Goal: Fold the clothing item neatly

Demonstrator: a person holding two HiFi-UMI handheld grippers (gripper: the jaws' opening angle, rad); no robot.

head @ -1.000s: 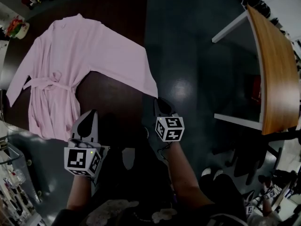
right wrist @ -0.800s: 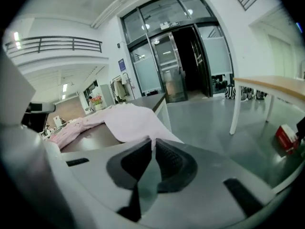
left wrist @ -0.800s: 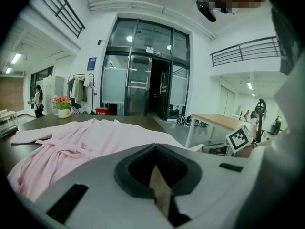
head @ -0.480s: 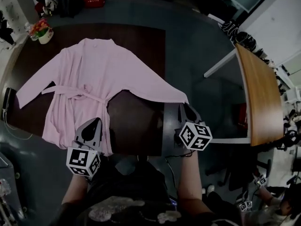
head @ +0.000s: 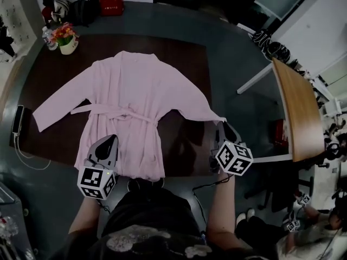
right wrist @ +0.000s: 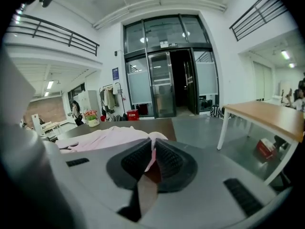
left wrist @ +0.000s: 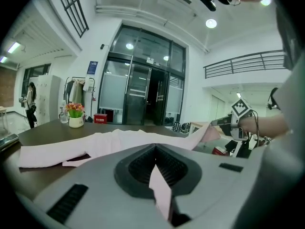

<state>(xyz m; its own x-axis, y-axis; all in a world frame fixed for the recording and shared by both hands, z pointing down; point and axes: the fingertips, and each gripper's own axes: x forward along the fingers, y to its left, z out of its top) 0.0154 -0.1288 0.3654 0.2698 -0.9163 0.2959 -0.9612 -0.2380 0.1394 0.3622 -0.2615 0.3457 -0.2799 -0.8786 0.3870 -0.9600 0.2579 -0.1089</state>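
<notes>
Clamping robe (head: 127,91) | left gripper (head: 110,140) covers hem corner (left wrist: 159,187) | right gripper (head: 227,128) covers cuff (right wrist: 152,152)

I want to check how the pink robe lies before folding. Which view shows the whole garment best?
The head view: the whole pink robe lies spread on the dark table, both sleeves out. The left gripper view shows it edge-on, with cloth pinched in the jaws; the right gripper view likewise.

Flower pot (head: 68,41), light wooden table (head: 296,111)
</notes>
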